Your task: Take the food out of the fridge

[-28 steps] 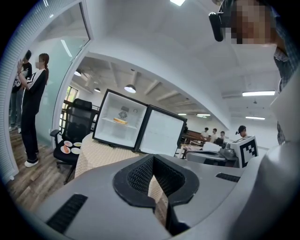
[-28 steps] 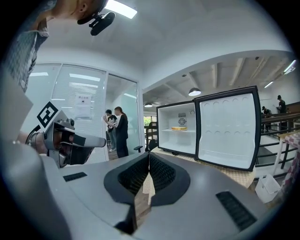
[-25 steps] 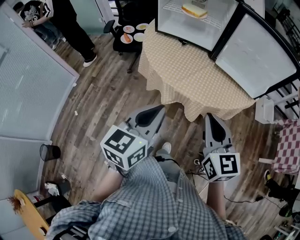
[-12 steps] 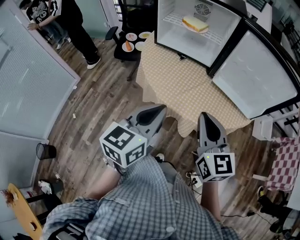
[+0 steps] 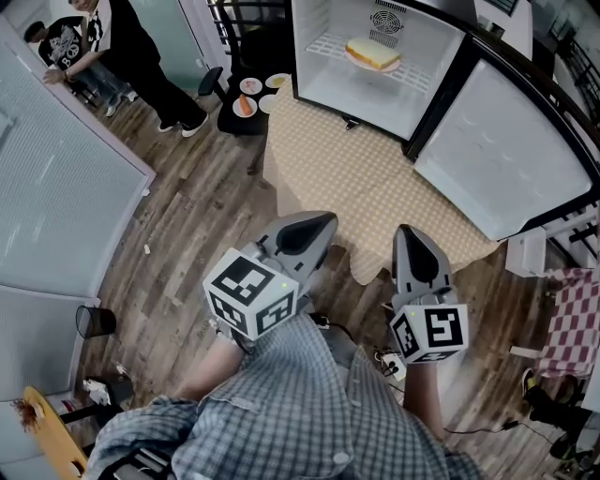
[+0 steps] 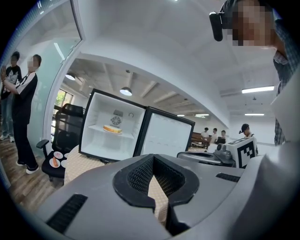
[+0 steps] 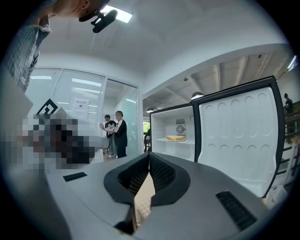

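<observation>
Left gripper (image 5: 319, 221) and right gripper (image 5: 405, 234): jaws closed, empty, at table (image 5: 375, 187) near edge. Fridge (image 5: 323, 89) open at far edge. Food (image 5: 372, 53), probably sandwich, on shelf.

- The small black-framed fridge (image 5: 361, 94) with a white inside stands upright on the worktop (image 5: 375, 178), which bears a beige checked cloth. Its door (image 5: 487, 150) is swung wide open to the right.
- The flat, pale yellow piece of food (image 5: 372, 53) lies level on the white wire shelf (image 5: 412, 75) in the fridge's upper part, near the shelf's middle and just before the round fan (image 5: 384, 19) on the back wall.
</observation>
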The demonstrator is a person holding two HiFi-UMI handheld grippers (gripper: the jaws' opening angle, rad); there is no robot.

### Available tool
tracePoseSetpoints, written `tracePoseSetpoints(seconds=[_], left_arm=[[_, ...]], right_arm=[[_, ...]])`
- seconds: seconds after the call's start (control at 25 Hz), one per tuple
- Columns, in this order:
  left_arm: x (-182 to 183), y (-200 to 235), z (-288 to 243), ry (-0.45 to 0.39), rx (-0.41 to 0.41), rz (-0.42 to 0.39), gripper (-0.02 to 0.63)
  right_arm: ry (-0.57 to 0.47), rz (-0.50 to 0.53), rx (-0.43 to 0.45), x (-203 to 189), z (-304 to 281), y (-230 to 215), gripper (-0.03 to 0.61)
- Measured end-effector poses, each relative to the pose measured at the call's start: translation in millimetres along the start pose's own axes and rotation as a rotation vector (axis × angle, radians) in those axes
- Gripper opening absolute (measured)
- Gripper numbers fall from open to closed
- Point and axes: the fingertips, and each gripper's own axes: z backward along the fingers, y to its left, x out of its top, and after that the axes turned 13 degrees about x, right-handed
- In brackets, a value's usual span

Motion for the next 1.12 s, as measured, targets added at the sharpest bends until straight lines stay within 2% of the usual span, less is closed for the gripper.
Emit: tracePoseSetpoints(seconds=[0.52,0.92,1.12], left_arm=[[19,46,-69,-0.008,-0.044,-0.004,0.006],[50,88,-132,0.016,-0.110,-0.009,0.006],[69,115,-164,0.021,-0.124,0.039,0.006]], right_arm=[[0.039,-0.004,-0.080,-6,-45,-49,0.009],[0.027,-0.026,-0.141,14,-108,-91,0.009],[0.032,-0.036,-0.177,21,-135,-108,0.009]])
